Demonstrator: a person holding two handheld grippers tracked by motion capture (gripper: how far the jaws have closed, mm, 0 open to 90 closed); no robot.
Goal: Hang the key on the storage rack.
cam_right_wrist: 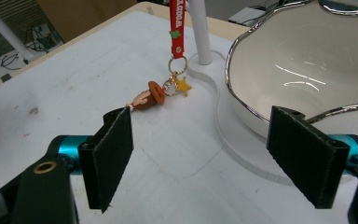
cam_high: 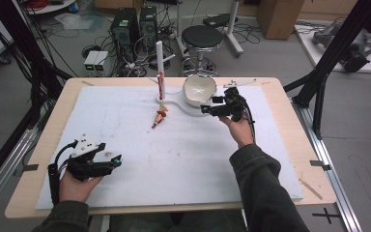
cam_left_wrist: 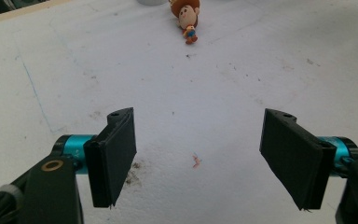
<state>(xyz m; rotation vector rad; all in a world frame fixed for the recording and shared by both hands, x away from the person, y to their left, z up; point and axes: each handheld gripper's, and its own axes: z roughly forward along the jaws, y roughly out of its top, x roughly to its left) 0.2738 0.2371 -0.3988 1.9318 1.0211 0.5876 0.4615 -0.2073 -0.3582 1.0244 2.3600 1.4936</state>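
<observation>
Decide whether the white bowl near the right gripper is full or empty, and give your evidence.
Empty: the white bowl shows a bare glossy inside with only light reflections, seen in the right gripper view.

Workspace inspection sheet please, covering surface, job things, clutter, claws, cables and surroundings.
Surface: white mat on a wooden table, lightly stained.
Job's things: figure keychain lying on the mat, red strap hanging by the white post; white bowl beside it.
Clutter: nothing seen.
Claws: left claw open, empty; right claw open, empty, near the bowl.
Cables: one trails from each claw.
Surroundings: stool, computer towers, floor wiring.
</observation>
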